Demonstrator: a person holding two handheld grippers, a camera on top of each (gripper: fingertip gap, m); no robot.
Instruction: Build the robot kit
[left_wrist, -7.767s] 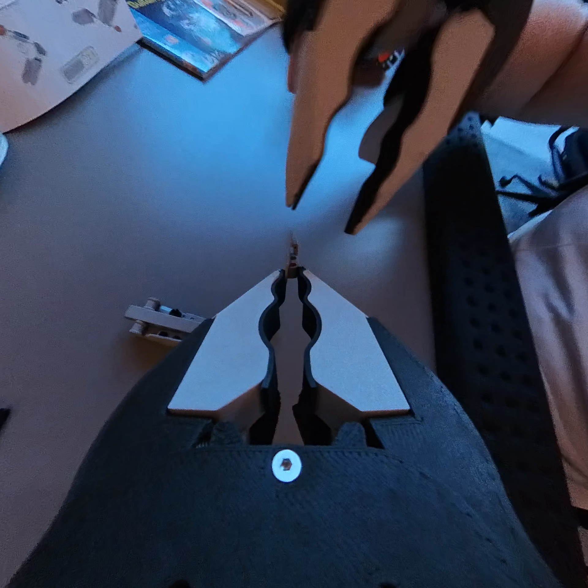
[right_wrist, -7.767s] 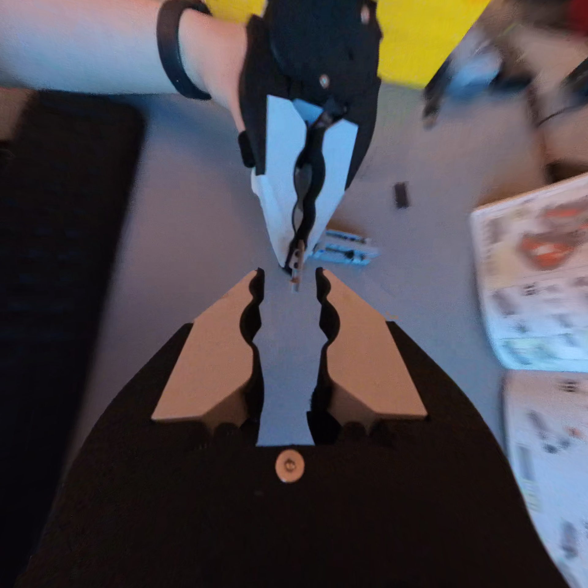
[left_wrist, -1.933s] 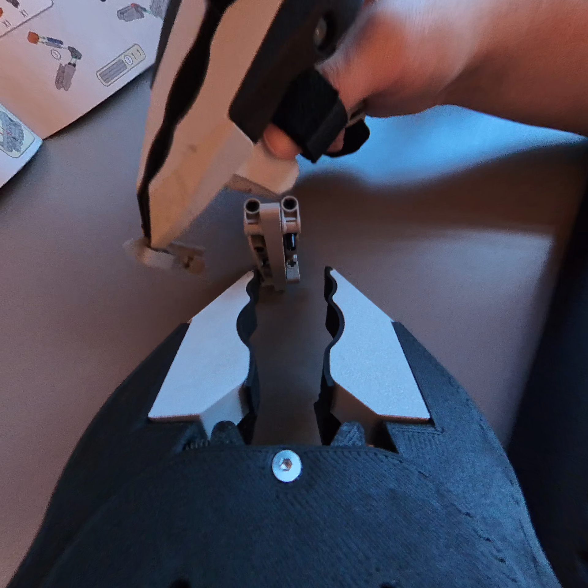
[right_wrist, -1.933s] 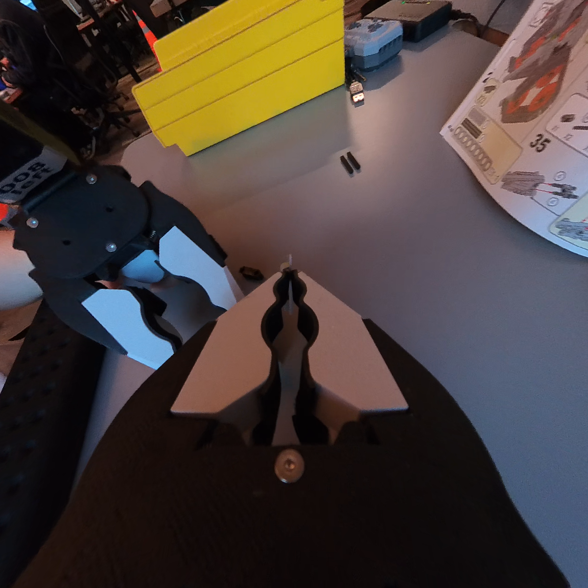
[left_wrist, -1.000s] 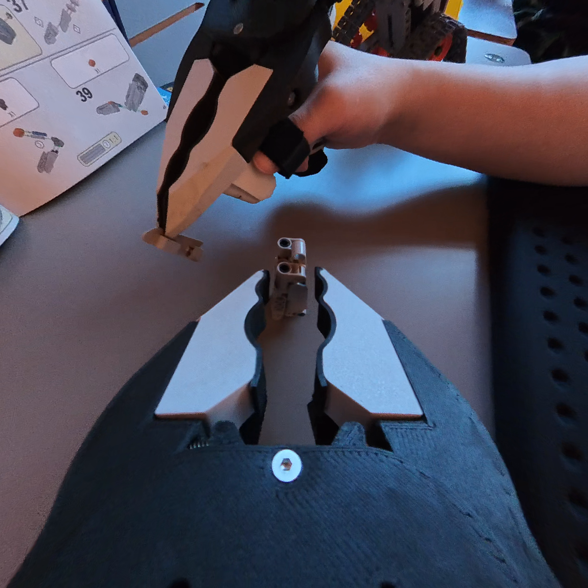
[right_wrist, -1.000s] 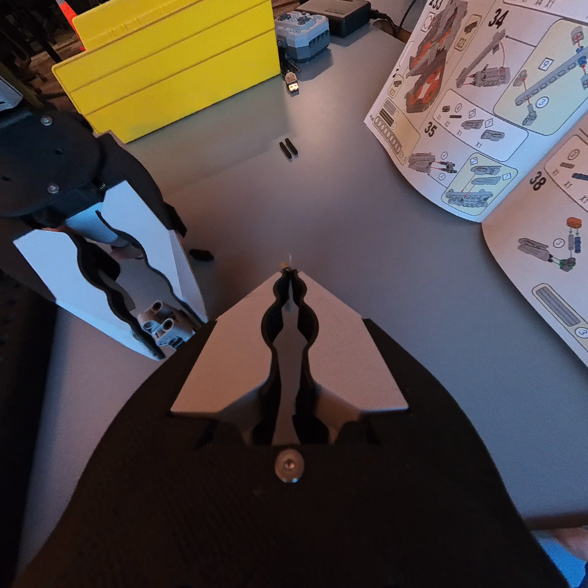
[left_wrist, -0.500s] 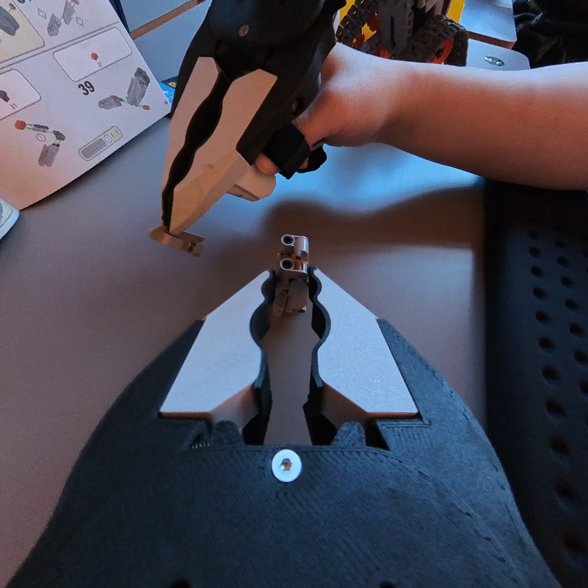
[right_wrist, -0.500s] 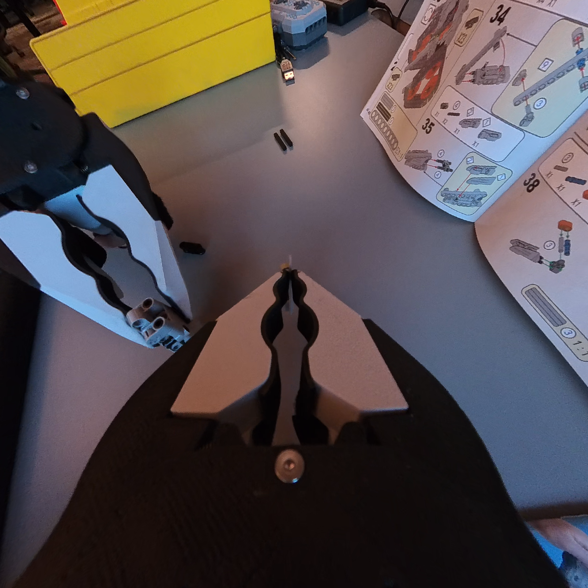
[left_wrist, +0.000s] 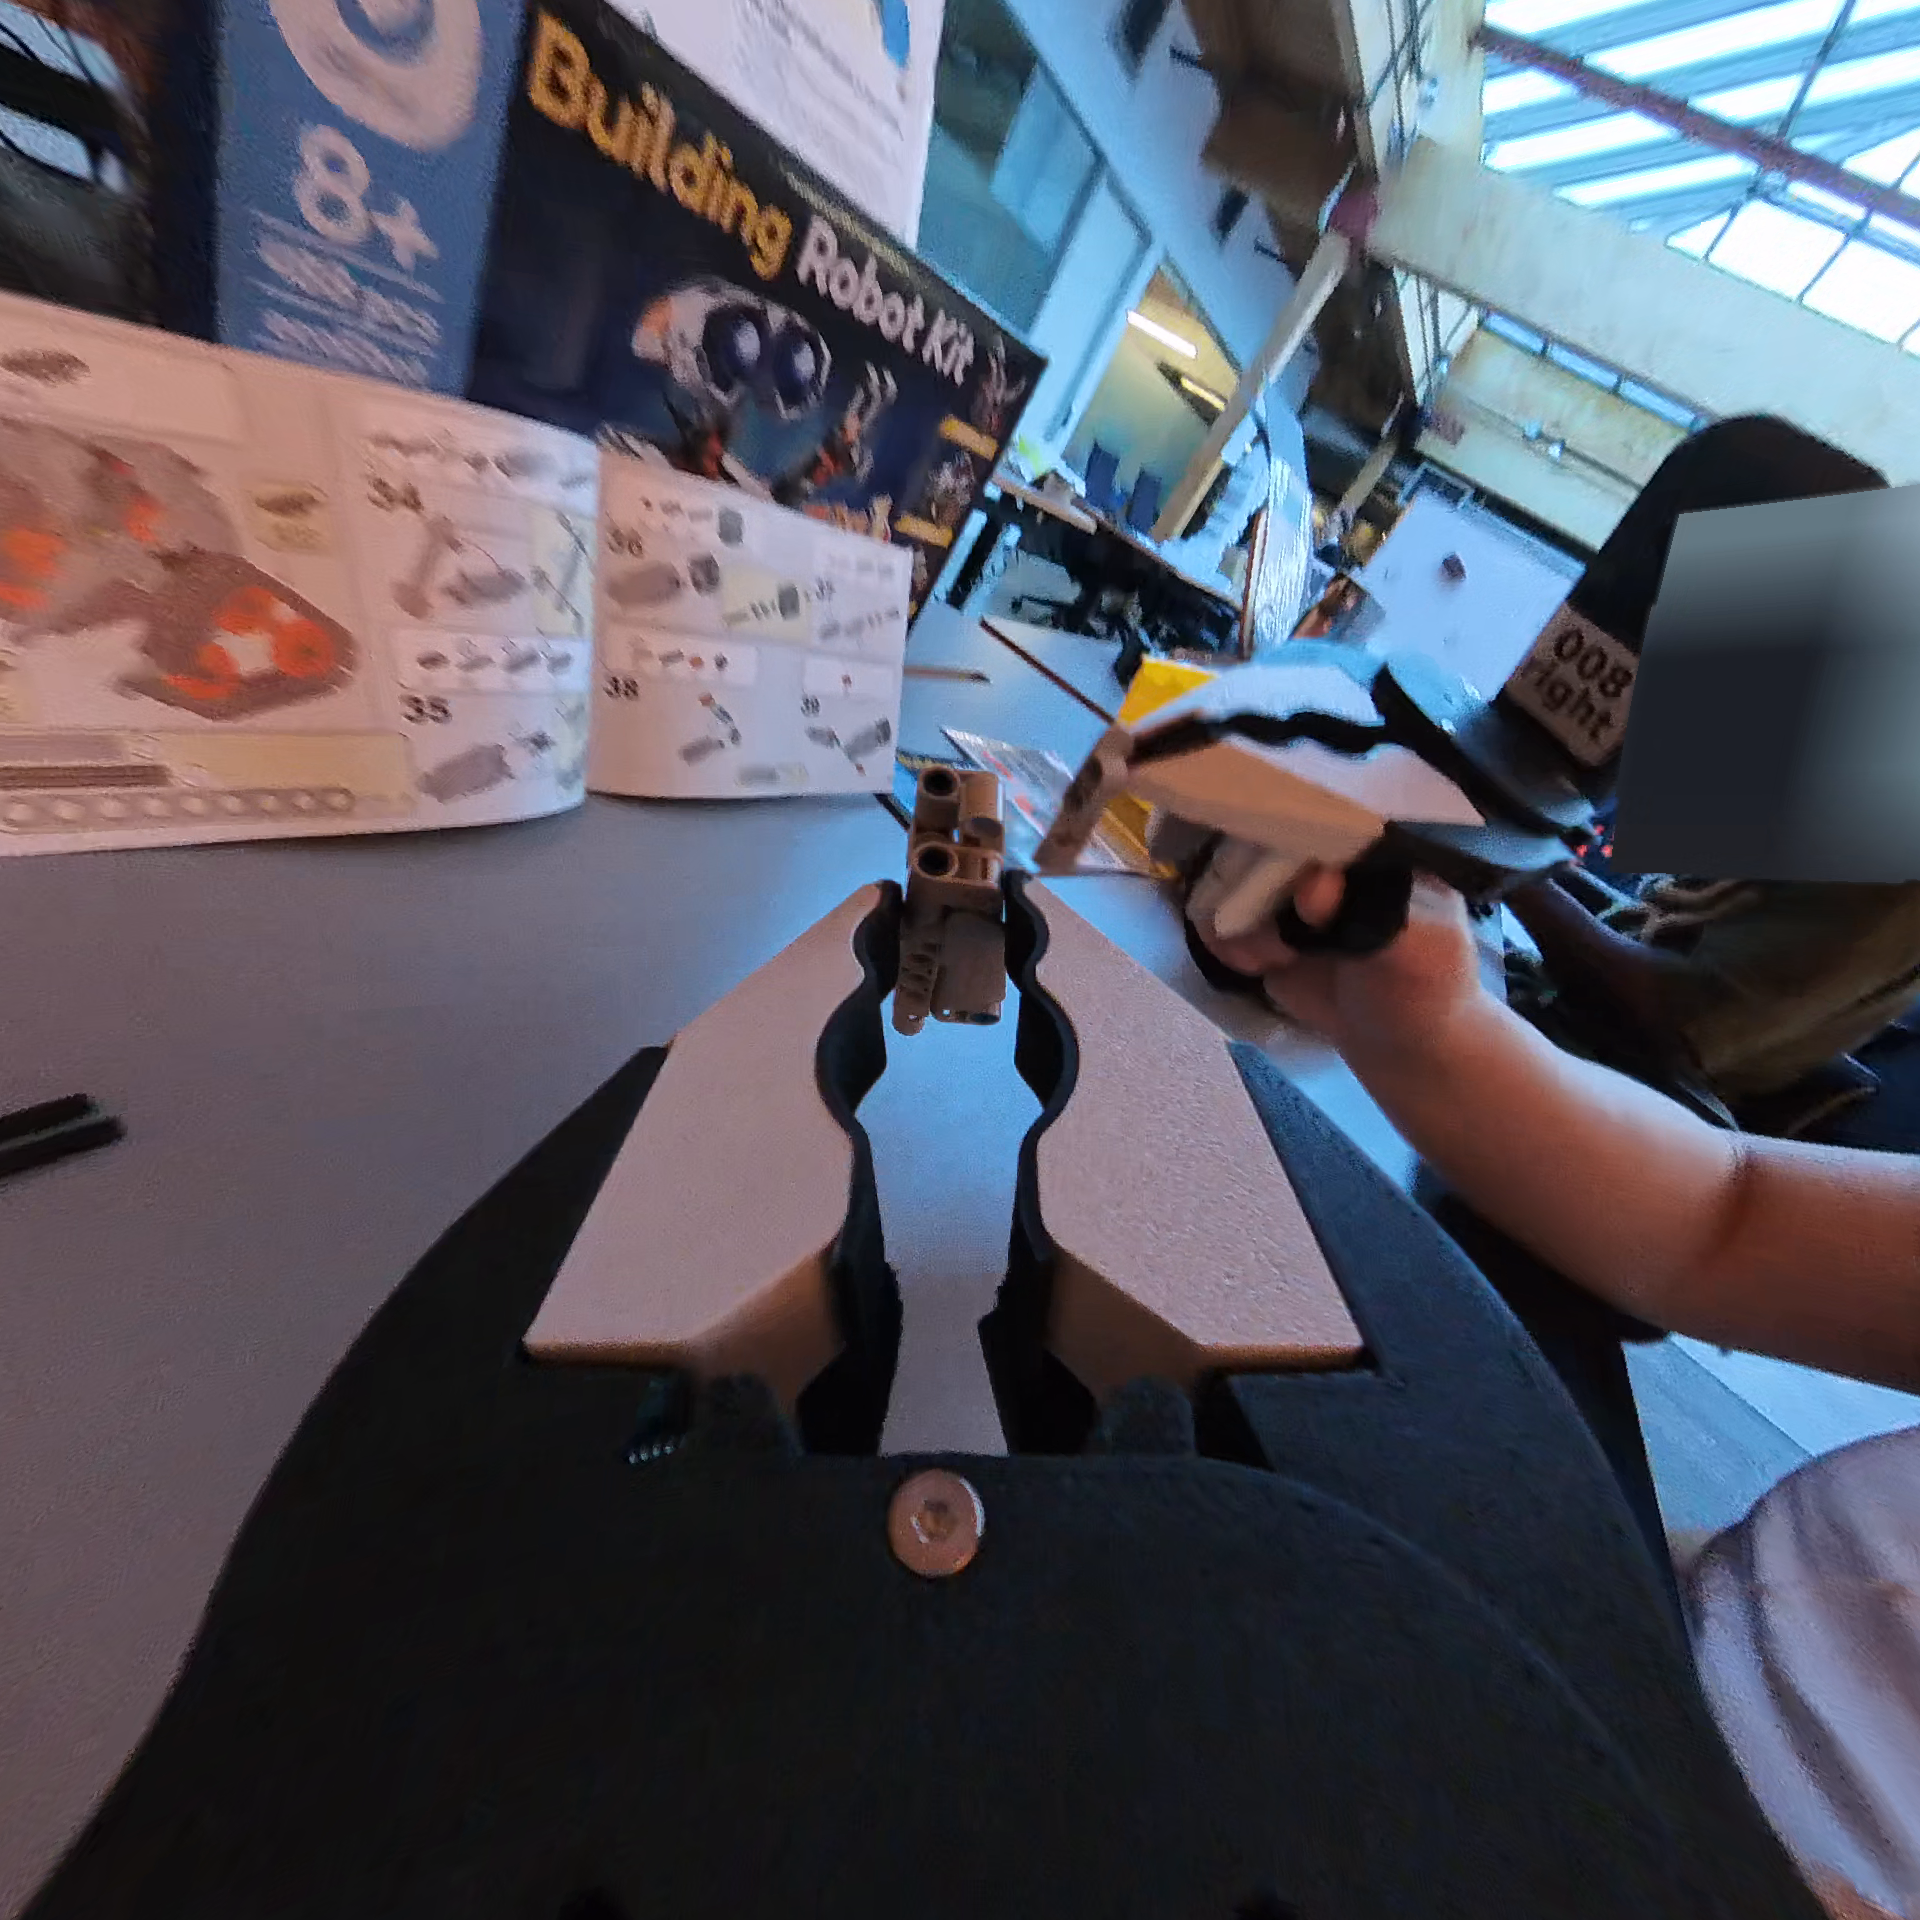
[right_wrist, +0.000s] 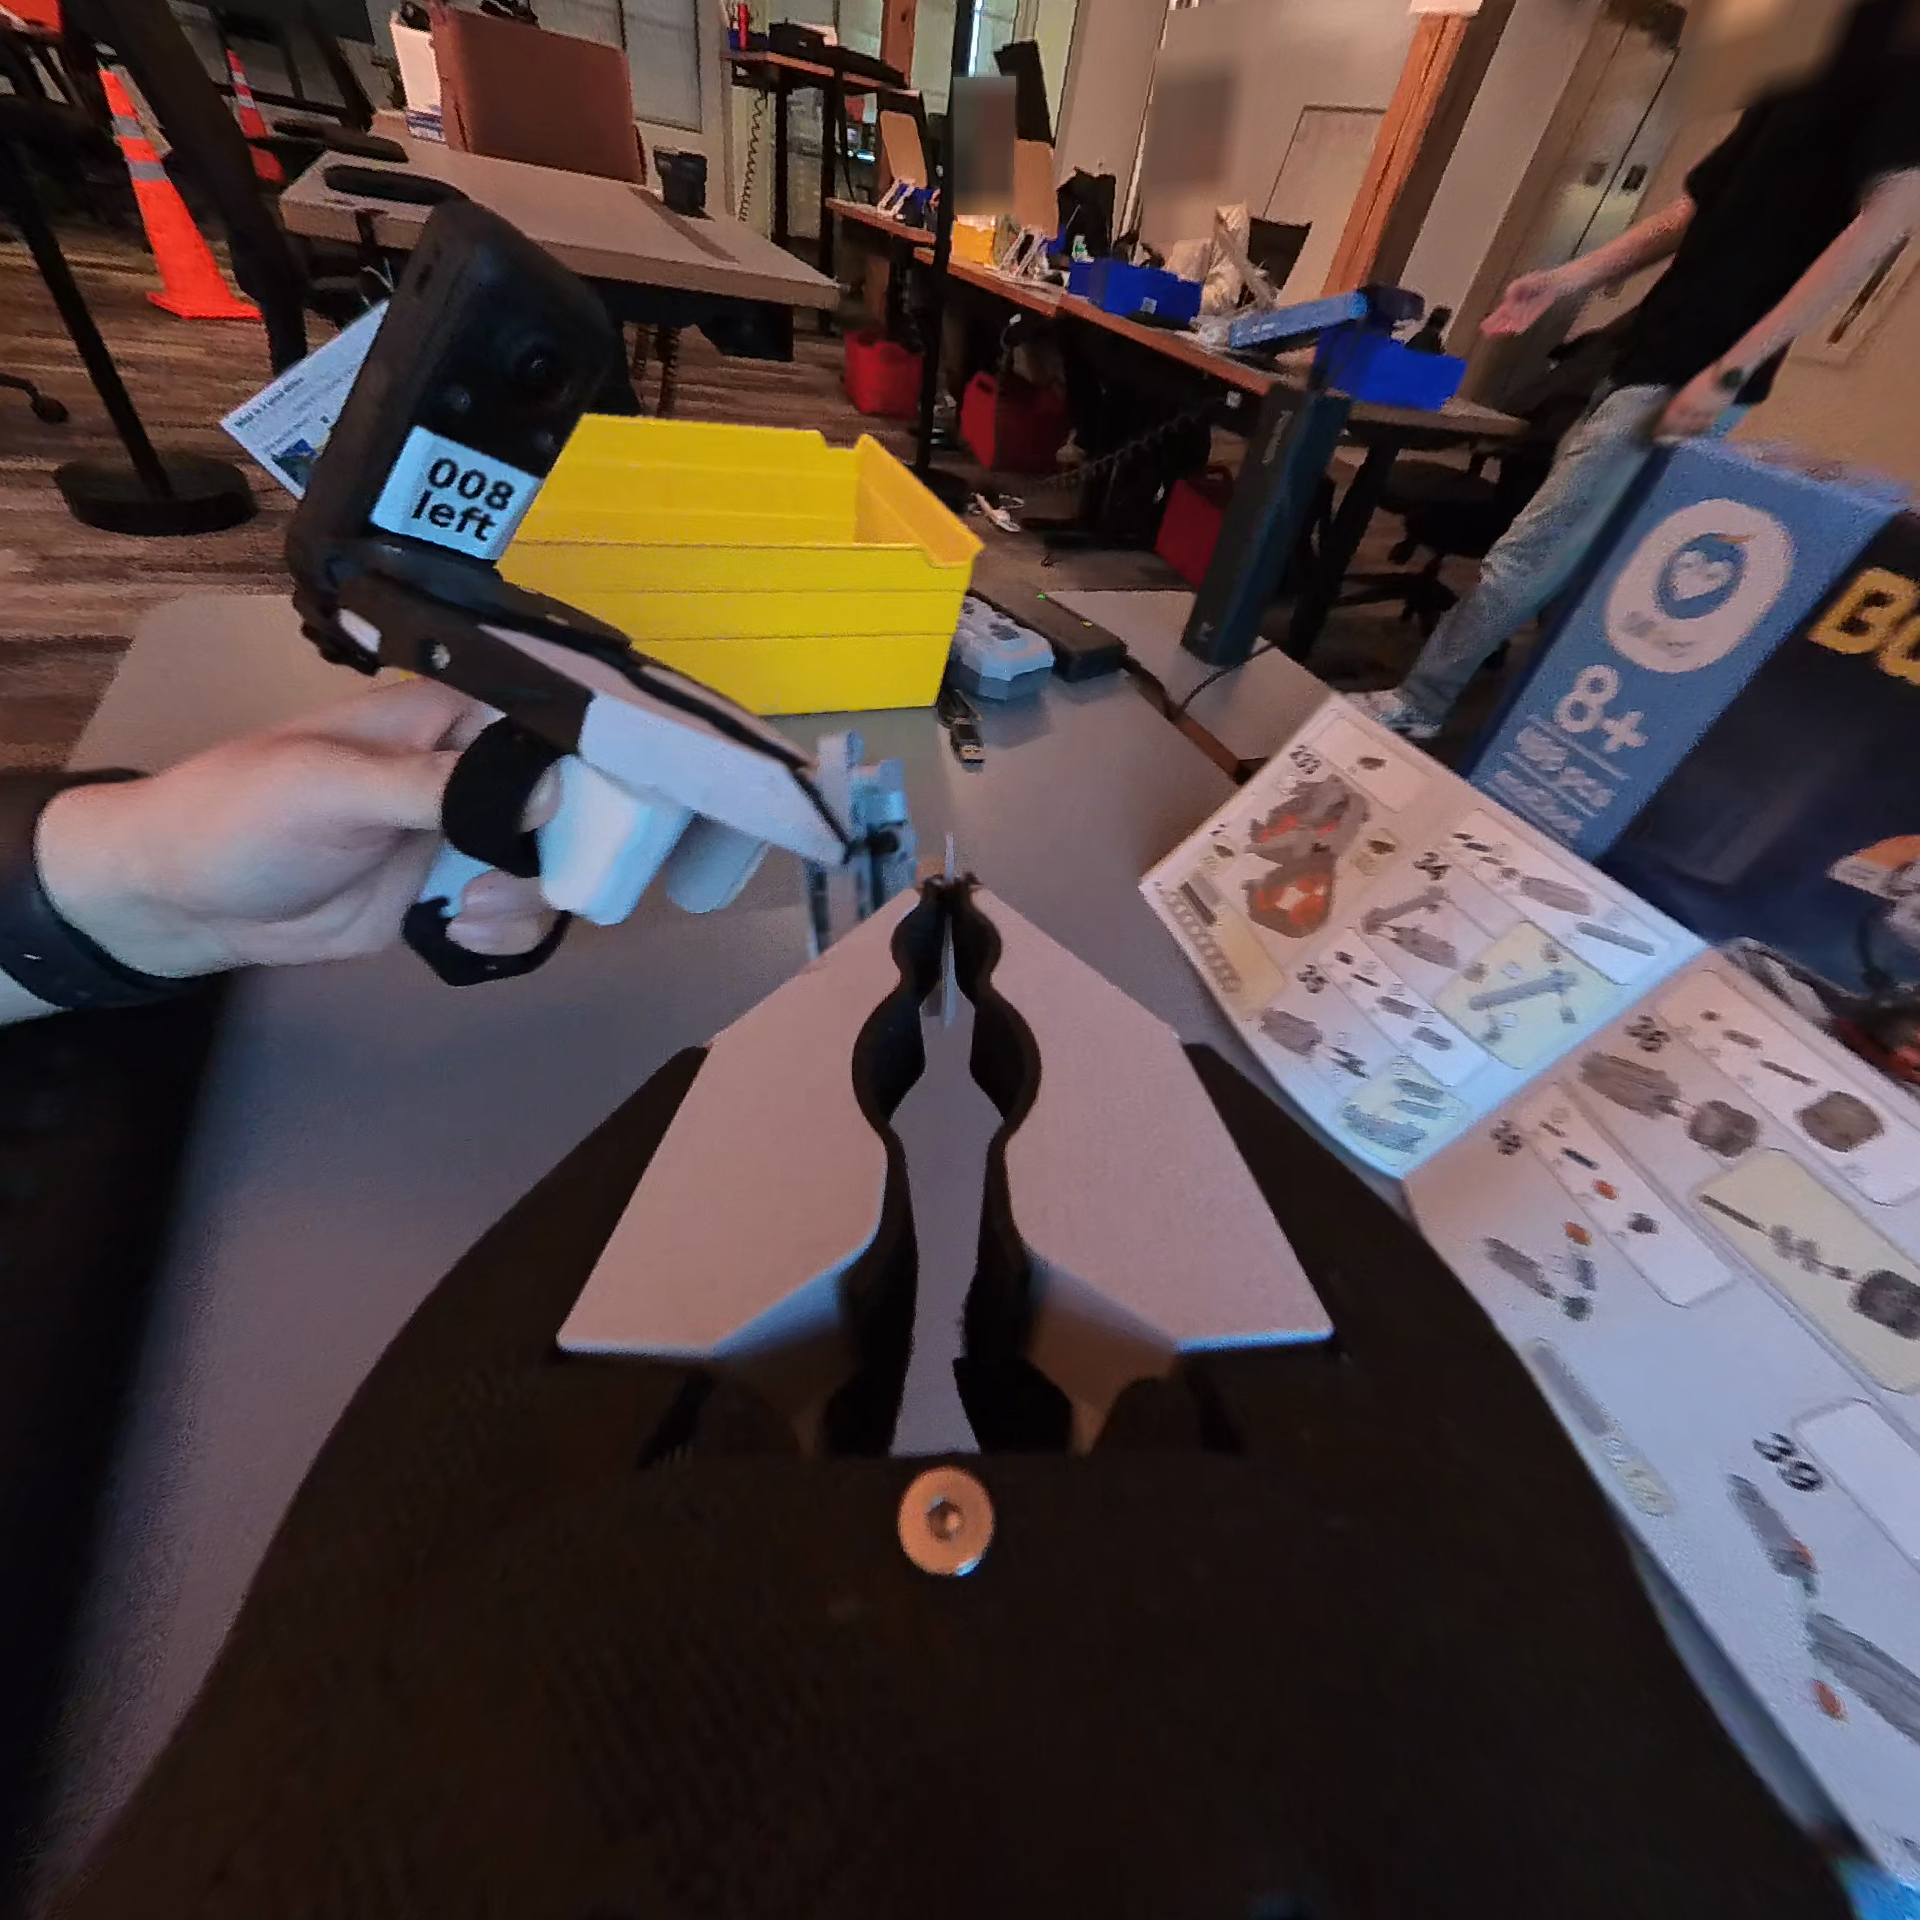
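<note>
My left gripper (left_wrist: 948, 899) is shut on a grey brick assembly (left_wrist: 956, 831) with round holes and holds it upright above the grey table (left_wrist: 312, 1039). My right gripper (right_wrist: 943, 888) is shut on a thin flat grey piece (right_wrist: 943, 977), seen edge-on. In the left wrist view the right gripper (left_wrist: 1091, 800) comes in from the right, with its piece (left_wrist: 1075, 810) almost at the assembly. In the right wrist view the left gripper (right_wrist: 831, 821) comes in from the left, with the assembly (right_wrist: 868, 821) just left of my fingertips.
An open instruction booklet (right_wrist: 1558, 1039) and a blue and black kit box (right_wrist: 1662, 665) stand at the right. A yellow bin (right_wrist: 748, 561) and a grey hub with a cable (right_wrist: 997, 644) sit behind. Black pins (left_wrist: 52, 1127) lie on the table. A person (right_wrist: 1714, 260) stands far right.
The left gripper closed on the assembly and lifted it off the table. Both grippers tilted up to level and their held pieces came close together.
</note>
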